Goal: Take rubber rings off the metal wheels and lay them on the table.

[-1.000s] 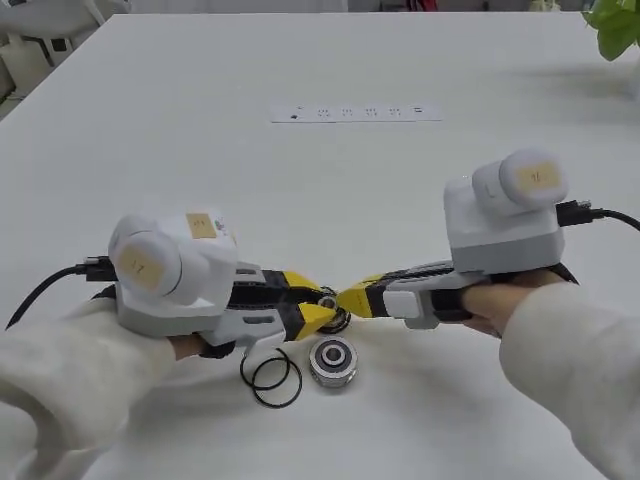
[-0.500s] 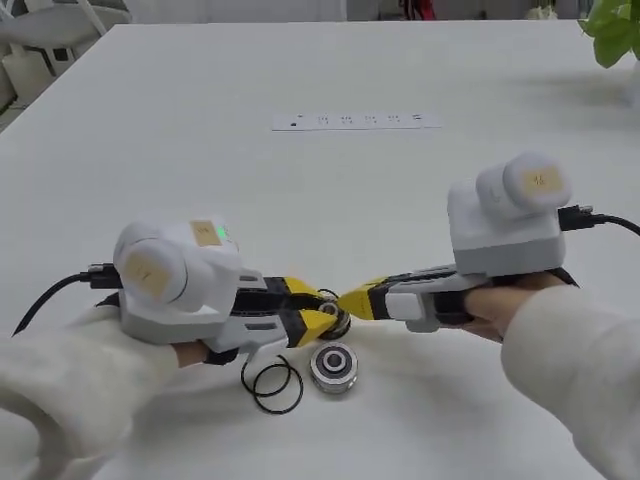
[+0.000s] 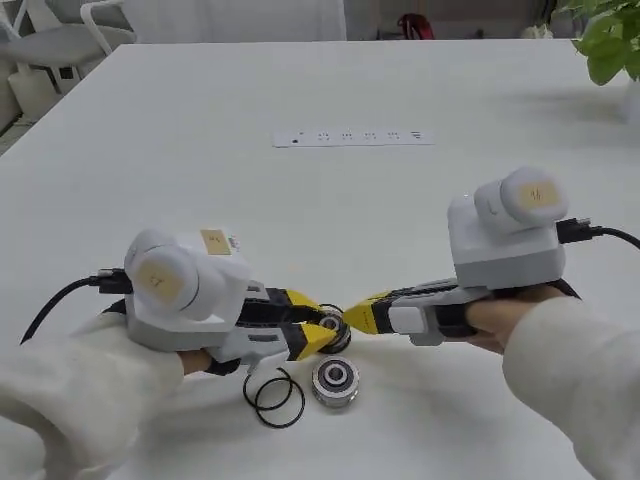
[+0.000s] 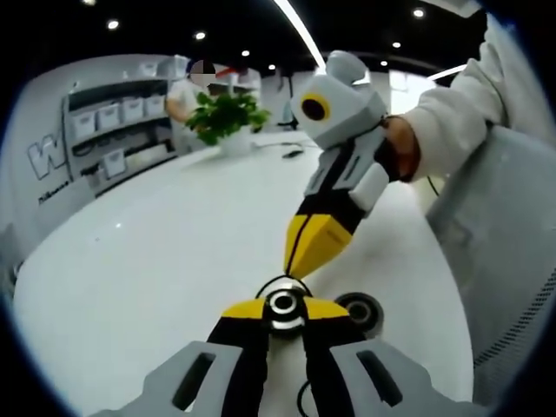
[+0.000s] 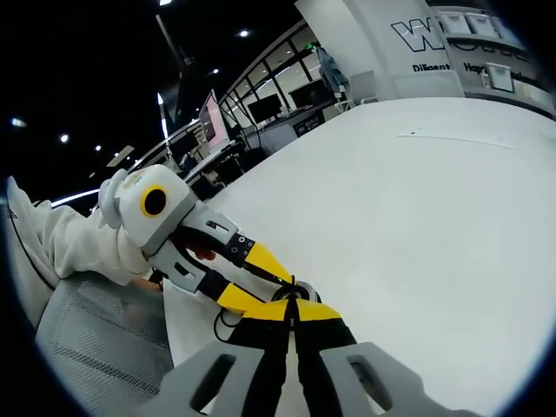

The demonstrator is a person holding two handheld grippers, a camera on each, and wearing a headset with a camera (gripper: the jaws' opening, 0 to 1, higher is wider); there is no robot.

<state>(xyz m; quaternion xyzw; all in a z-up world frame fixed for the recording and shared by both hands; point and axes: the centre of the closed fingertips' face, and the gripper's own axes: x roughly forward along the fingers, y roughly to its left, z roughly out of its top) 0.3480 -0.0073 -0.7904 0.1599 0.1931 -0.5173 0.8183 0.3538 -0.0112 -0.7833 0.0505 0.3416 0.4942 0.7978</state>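
My left gripper (image 3: 322, 326) is shut on a small metal wheel (image 3: 335, 330), held just above the white table (image 3: 300, 220). In the left gripper view the wheel (image 4: 285, 303) sits between the yellow jaws, with a black rubber ring (image 4: 268, 286) looped around it. My right gripper (image 3: 352, 318) meets it from the right, its tips shut on the ring's edge. A second metal wheel (image 3: 334, 381) lies on the table below the tips. Two loose rubber rings (image 3: 272, 394) lie overlapped to its left.
A white power strip (image 3: 352, 137) lies further back in the middle of the table. A green plant (image 3: 600, 40) stands at the far right corner, and chairs (image 3: 60, 40) stand beyond the far left edge. Cables trail from both grippers.
The head camera has tilted, so the picture has shifted down a little. Both grippers stay tip to tip at the held wheel, with no clear move.
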